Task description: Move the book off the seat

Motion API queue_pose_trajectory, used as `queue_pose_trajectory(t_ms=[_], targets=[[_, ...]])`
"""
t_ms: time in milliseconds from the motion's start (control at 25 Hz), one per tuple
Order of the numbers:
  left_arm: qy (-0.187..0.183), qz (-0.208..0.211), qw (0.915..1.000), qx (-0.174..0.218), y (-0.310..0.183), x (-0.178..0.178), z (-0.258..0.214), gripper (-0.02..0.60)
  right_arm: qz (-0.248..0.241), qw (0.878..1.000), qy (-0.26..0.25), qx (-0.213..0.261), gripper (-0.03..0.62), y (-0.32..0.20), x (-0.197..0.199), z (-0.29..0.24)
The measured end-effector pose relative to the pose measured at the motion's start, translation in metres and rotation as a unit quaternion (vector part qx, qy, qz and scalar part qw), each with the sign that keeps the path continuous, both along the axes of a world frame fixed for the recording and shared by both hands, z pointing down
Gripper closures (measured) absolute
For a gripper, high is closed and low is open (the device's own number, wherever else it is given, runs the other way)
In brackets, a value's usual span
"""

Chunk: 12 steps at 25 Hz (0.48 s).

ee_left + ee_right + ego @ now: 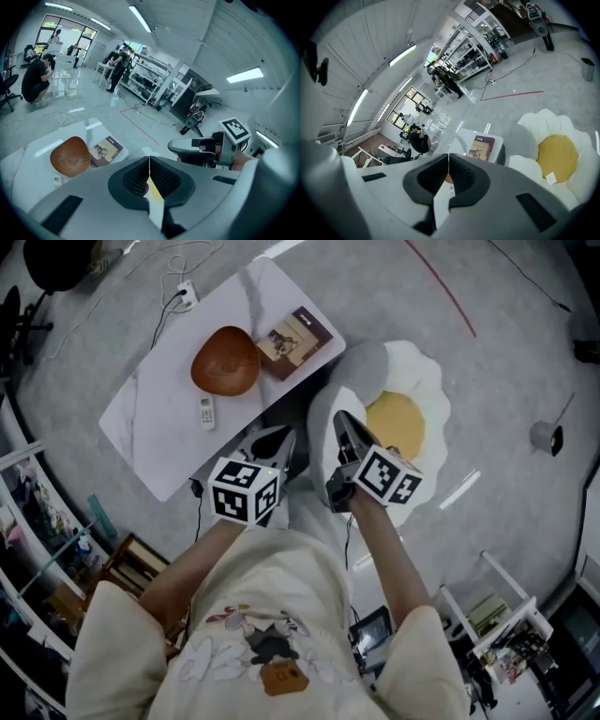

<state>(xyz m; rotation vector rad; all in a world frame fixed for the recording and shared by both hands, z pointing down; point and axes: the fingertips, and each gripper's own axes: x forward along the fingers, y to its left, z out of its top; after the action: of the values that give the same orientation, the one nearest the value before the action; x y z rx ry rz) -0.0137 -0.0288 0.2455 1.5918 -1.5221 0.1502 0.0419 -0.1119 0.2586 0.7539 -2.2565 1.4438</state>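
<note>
The book (pixel 298 341) lies on the white bench (pixel 155 432), just beside the wooden bowl (pixel 226 361) and off the egg-shaped seat (pixel 422 367). Left gripper (pixel 279 437) and right gripper (pixel 343 420) hover with jaws together, holding nothing.

Left gripper (pixel 149 164): jaws pressed together, nothing between them. White table (pixel 28 161), holding a wooden bowl (pixel 70 156), a book (pixel 107 150) just beside it, and a small remote (pixel 56 181). Right gripper (pixel 176 145) alongside. Crouching person (pixel 36 79) far off.
</note>
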Motion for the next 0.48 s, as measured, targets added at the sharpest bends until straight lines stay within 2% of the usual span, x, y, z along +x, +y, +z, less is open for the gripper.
queue_pose_trajectory(t_ms=[240, 480], targets=[[-0.008, -0.006, 0.9997, 0.022, 0.013, 0.018, -0.041, 0.569, -0.002, 0.999, -0.016, 0.040, 0.582, 0.017, 0.039, -0.044], [-0.029, 0.034, 0.9975, 0.054, 0.017, 0.051, -0.078, 0.569, -0.022, 0.990, -0.016, 0.139, 0.582, 0.025, 0.071, -0.096]])
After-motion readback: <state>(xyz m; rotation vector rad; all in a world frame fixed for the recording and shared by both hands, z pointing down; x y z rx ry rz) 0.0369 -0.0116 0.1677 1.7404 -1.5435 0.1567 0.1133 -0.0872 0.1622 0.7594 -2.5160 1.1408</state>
